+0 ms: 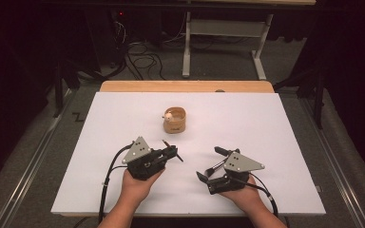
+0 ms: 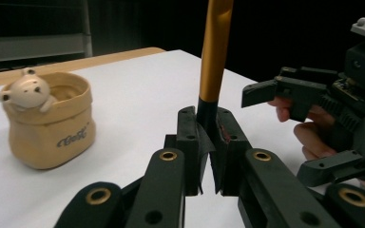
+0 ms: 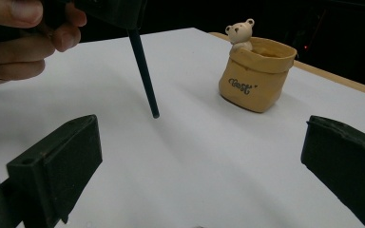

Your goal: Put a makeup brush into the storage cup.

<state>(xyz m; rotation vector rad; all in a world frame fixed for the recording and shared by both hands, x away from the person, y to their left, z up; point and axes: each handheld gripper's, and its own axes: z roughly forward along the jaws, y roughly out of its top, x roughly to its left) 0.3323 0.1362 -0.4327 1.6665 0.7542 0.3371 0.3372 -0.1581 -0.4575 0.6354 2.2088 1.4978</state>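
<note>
While upright, tan pot (image 1: 174, 120), bear figure (image 1: 169, 114) inside.

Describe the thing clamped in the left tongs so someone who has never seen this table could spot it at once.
On the white table, in front of the tan pot with a small bear on its rim, the left tongs are shut on a pen. It is a thin stick, yellow-orange at one end and black at the other, the only slender thing there.
</note>
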